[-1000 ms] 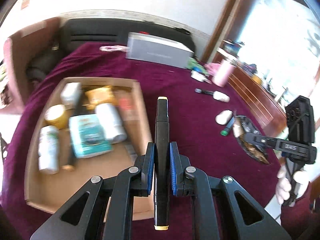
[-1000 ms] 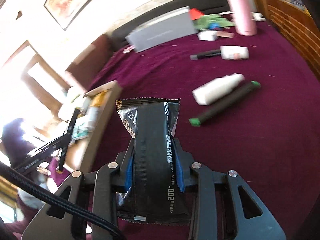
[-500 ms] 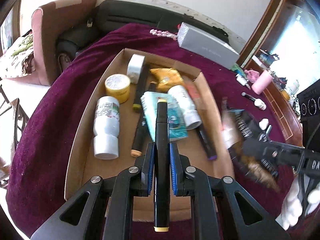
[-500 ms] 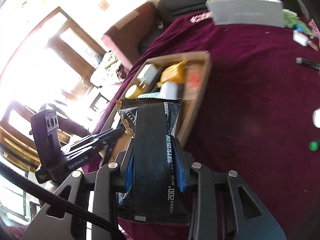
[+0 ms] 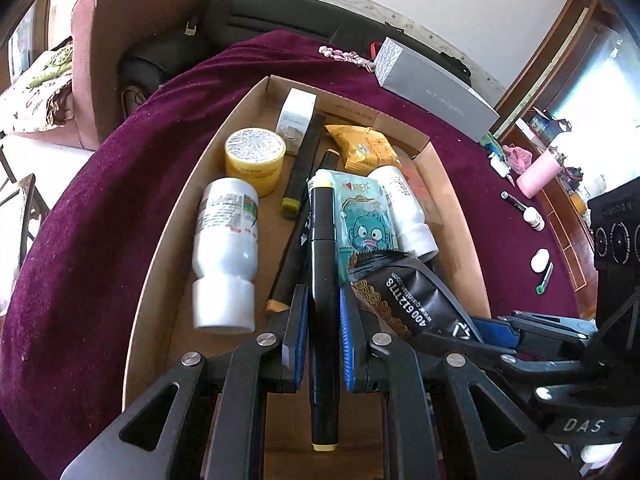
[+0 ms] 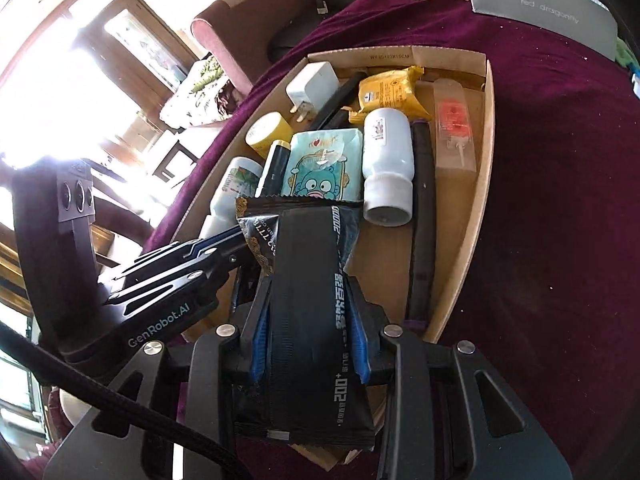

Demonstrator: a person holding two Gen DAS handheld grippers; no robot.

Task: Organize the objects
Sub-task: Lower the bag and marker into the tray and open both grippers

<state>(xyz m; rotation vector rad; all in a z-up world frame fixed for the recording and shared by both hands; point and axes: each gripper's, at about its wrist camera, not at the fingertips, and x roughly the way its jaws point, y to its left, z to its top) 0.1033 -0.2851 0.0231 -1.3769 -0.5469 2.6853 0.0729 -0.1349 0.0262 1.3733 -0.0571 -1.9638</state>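
- A cardboard tray (image 5: 160, 264) is lying on a cloth-covered table (image 5: 80, 240), with a long flat box (image 5: 436, 88) lying behind it.
- In the tray, a bottle (image 5: 224, 256) is lying on its side at the left, with a round jar (image 5: 256, 160) behind it and a plug adapter (image 5: 298, 114) at the far end.
- A tissue pack (image 6: 320, 166) is lying mid-tray, with a second bottle (image 6: 388, 168) just beside it on the right and a snack packet (image 6: 390, 94) behind.
- A marker (image 5: 324, 300) and a sachet (image 6: 308, 300) are hanging side by side over the tray's near end, the marker on the left.
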